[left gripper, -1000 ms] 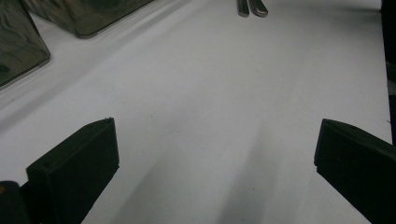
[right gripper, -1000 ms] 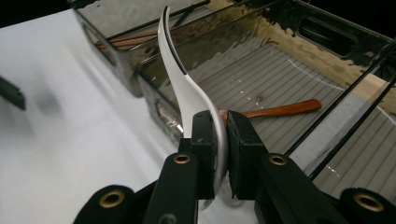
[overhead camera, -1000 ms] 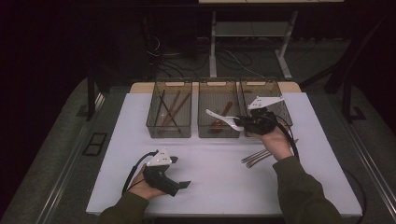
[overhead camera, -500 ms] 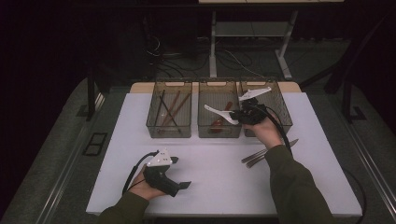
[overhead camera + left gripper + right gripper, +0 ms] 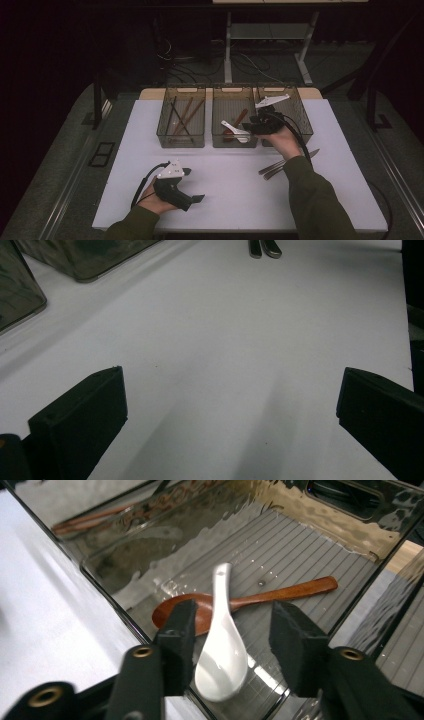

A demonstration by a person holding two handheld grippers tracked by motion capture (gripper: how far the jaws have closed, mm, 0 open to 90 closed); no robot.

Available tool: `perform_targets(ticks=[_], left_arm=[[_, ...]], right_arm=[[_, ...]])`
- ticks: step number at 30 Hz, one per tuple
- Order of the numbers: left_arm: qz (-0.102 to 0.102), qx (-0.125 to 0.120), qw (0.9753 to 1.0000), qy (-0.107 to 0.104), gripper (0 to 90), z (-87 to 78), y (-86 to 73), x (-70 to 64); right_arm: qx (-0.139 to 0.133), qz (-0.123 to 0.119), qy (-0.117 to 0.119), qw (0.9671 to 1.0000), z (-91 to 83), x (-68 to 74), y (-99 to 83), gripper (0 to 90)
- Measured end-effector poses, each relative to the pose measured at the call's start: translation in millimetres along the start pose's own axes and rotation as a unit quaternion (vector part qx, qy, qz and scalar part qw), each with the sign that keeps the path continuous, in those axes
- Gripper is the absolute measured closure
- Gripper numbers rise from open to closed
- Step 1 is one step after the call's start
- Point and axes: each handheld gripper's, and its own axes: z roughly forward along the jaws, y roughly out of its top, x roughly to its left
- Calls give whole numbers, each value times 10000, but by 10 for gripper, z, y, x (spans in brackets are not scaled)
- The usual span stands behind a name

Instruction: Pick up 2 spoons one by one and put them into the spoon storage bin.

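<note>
A white ceramic spoon lies between the jaws of my right gripper, bowl toward me. A gap shows on the right jaw's side, and its handle crosses a brown wooden spoon on the ribbed floor of the middle clear bin. From above, my right gripper hangs over that middle bin with the white spoon at its tip. My left gripper rests low near the table's front left, jaws wide apart over bare white table. In its own view my left gripper holds nothing.
A left bin holds chopsticks and wooden sticks. The right bin stands beside my right hand. Metal cutlery lies on the white table by my right forearm; the handle ends of that cutlery show far off.
My right gripper has carried the white spoon left and down, from over the right bin to the middle bin, and its jaws now stand apart. The left gripper has stayed still.
</note>
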Motion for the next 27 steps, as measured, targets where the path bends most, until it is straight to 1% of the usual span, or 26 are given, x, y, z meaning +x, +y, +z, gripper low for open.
perform_targets(ticks=[3,5,8,10,13,16,20,21,23,25,27], left_arm=[[-3,0,10000,6,0,-1,0,1],[10,2,10000,4,0,-2,-1,2],[8,8,10000,8,0,-1,0,1],[8,9,10000,12,0,-4,1,-1],[25,19,10000,11,0,-7,2,0],[36,16,10000,6,0,-6,3,1],[32,14,10000,8,0,-7,5,2],[16,5,10000,3,0,-7,6,0],[15,12,10000,7,0,-6,7,-6],[30,12,10000,-7,0,-6,7,-8],[23,14,10000,-12,0,-3,6,-9]], right_arm=[[-128,95,33,9999,-57,4,-3,477],[-207,152,107,9996,-100,20,-7,468],[-255,144,129,9995,-167,37,-16,458],[-301,162,183,9992,-213,46,-36,444],[-374,154,198,9990,-279,59,-95,449],[-414,130,283,9987,-348,71,-156,485],[-412,71,267,9988,-449,94,-255,579],[-427,70,325,9985,-478,99,-295,604],[-415,98,344,9985,-507,105,-355,654],[-381,49,380,9985,-534,112,-432,705],[-324,40,360,9988,-561,108,-514,761]])
